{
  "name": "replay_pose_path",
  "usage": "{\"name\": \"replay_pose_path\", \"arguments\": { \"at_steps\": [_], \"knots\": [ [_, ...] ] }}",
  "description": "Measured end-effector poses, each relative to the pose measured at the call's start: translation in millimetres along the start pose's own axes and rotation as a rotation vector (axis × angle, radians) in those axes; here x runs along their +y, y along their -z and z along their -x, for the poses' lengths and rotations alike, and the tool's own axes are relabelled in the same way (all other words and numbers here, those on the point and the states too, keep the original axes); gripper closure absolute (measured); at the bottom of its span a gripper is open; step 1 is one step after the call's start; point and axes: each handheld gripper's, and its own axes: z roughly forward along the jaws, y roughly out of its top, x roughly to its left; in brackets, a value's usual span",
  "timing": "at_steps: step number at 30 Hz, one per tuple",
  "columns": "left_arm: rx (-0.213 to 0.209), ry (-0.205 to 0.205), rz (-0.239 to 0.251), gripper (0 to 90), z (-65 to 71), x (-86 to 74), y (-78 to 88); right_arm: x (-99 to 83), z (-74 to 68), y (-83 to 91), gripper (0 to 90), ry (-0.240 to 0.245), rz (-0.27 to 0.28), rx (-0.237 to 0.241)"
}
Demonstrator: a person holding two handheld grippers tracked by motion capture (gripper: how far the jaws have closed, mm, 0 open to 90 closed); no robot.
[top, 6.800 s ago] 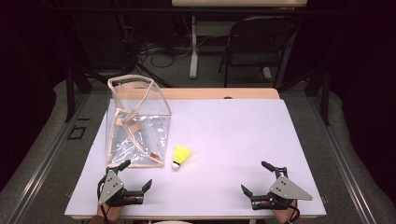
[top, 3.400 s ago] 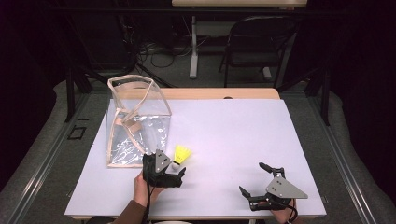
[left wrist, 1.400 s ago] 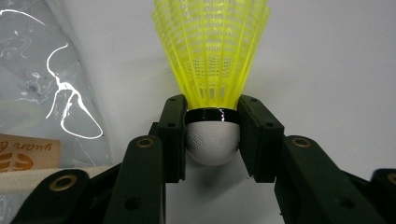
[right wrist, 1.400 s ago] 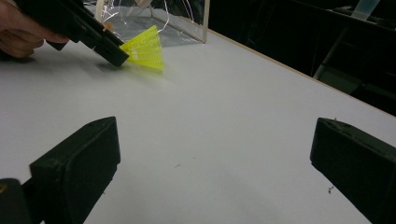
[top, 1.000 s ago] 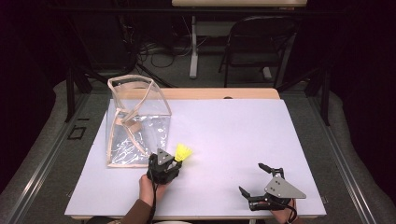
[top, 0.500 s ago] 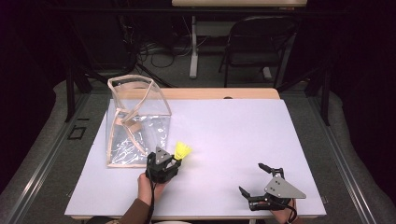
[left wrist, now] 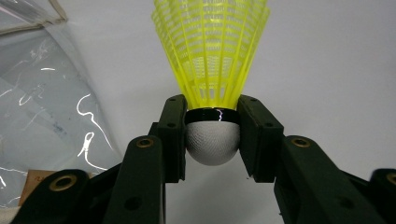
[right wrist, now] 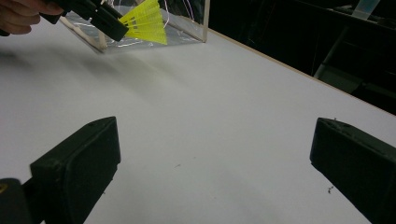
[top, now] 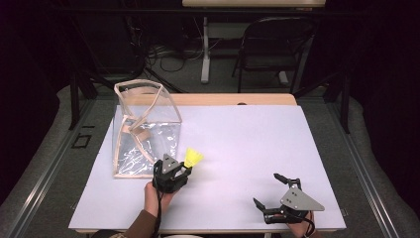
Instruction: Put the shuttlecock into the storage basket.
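we find the clear bag (top: 144, 130) lying just left of the left gripper (top: 184, 168), which clamps the yellow shuttlecock (left wrist: 211, 51) by its cork, skirt pointing away. the right gripper (top: 274, 191) rests well apart, jaws wide and bare.

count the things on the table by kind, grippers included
yellow shuttlecock: 1, clamped by its white cork in the left gripper
clear plastic bag: 1
grippers: 2, counting the open right gripper
total: 4
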Motion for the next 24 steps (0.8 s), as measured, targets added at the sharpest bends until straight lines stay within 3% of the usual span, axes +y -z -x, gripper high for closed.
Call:
{"name": "replay_pose_path", "arguments": {
  "at_steps": [24],
  "knots": [
    [-0.016,0.000,0.051,65.1,-7.3,15.9,8.2,0.2,-0.5,-0.4,1.2,0.001,0.000,0.003]
  ]
}}
